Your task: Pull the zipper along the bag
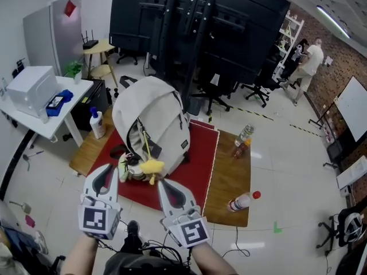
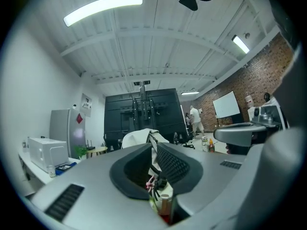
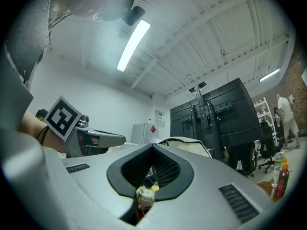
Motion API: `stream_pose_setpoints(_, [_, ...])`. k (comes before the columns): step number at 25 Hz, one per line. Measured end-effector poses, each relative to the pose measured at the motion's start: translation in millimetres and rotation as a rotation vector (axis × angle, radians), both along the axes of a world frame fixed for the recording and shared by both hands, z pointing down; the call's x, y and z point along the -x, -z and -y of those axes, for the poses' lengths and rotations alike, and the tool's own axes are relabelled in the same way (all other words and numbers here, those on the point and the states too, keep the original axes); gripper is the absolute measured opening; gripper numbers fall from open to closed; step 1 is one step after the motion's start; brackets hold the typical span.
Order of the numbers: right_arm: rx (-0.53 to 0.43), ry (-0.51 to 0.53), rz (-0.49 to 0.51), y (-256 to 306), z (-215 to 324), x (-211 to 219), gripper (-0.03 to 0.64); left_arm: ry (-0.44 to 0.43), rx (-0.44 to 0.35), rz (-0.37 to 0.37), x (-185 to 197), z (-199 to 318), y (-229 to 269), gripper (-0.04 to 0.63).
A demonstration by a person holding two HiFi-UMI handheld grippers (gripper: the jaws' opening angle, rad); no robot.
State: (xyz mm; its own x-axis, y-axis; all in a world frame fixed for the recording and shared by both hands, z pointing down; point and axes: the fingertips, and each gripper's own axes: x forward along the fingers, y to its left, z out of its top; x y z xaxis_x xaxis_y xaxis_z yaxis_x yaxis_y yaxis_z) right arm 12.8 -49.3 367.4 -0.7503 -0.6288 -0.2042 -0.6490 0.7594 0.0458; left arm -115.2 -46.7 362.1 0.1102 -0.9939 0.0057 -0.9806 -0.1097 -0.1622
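A beige backpack [image 1: 155,110] stands upright on a red mat [image 1: 198,165]. Its front compartment [image 1: 140,139] gapes open, a yellow thing [image 1: 152,166] and other contents spilling out at its foot. A dark zipper track [image 1: 182,116] runs down its right side. Both grippers hang back from the bag, touching nothing. My left gripper [image 1: 107,168] [image 2: 153,150] shows a narrow slit between its jaws, with nothing in it. My right gripper [image 1: 162,182] [image 3: 153,147] is shut and empty. The backpack [image 2: 139,135] [image 3: 184,143] shows beyond the jaws in both gripper views.
The mat lies on a low wooden platform [image 1: 229,176] with two upright bottles [image 1: 243,139] and a lying red-capped bottle [image 1: 243,201]. A white desk [image 1: 51,122] with a box stands left, a pump bottle [image 1: 97,124] beside it. Black racks and office chairs [image 1: 212,99] stand behind; people [image 1: 309,59] far right.
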Motion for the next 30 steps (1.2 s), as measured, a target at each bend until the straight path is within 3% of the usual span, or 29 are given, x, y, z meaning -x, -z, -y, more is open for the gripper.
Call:
stream_pose_setpoints(6, [0.005, -0.066, -0.052, 1, 57, 40, 0.006, -0.124, -0.024, 0.051, 10, 74, 27, 0.120])
stream_pose_setpoints(9, [0.015, -0.090, -0.097, -1, 90, 61, 0.006, -0.236, 0.041, 0.100, 12, 119, 31, 0.130])
stream_pose_setpoints(12, [0.038, -0.100, -0.132, -4, 118, 79, 0.006, -0.370, 0.112, 0.122, 7, 160, 34, 0.190])
stream_pose_setpoints(17, [0.074, -0.138, -0.191, -11, 155, 98, 0.024, -0.431, 0.138, 0.194, 14, 212, 38, 0.200])
stream_pose_setpoints(20, [0.075, -0.166, -0.232, -12, 173, 105, 0.056, -0.478, 0.223, 0.204, 13, 237, 31, 0.218])
stream_pose_setpoints(24, [0.093, -0.196, -0.285, -15, 189, 111, 0.117, -0.566, 0.376, 0.259, 6, 256, 4, 0.327])
stream_pose_setpoints(27, [0.117, -0.183, -0.322, -25, 195, 122, 0.154, -0.550, 0.407, 0.272, 16, 266, -10, 0.327])
stream_pose_setpoints(30, [0.127, -0.167, -0.336, -28, 198, 135, 0.164, -0.542, 0.424, 0.225, 26, 273, -13, 0.236])
